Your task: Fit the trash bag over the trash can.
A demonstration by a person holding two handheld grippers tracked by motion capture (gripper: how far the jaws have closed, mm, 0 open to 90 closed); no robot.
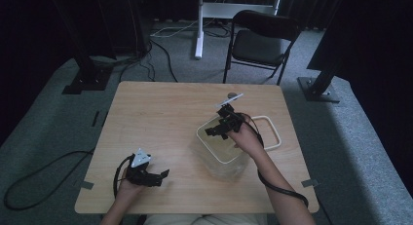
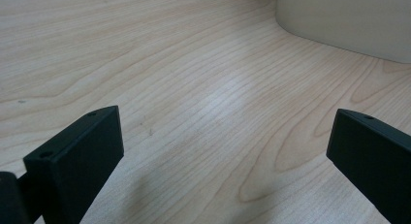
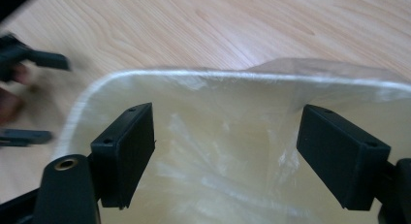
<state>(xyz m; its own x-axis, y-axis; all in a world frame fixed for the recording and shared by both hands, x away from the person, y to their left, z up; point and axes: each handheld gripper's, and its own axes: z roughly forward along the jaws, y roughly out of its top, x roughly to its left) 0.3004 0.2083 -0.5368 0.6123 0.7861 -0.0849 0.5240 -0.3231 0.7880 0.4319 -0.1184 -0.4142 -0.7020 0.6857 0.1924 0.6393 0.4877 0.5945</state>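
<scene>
A white bin [image 1: 217, 156] lined with a clear plastic bag stands right of the table's middle. My right gripper [image 1: 215, 132] hovers over its mouth with the jaws wide apart and nothing between them. In the right gripper view the gripper [image 3: 225, 156] looks down past the rim [image 3: 242, 76] at the crinkled liner [image 3: 213, 132] inside. My left gripper [image 1: 163, 176] rests low near the front left of the table, open and empty. In the left gripper view its jaws [image 2: 228, 151] frame bare wood, with the bin's wall [image 2: 349, 20] farther off.
A white rectangular ring [image 1: 273, 132] lies flat on the wooden table [image 1: 156, 118] just right of the bin. A black folding chair [image 1: 260, 40] stands beyond the far edge. Cables run over the grey carpet at the left.
</scene>
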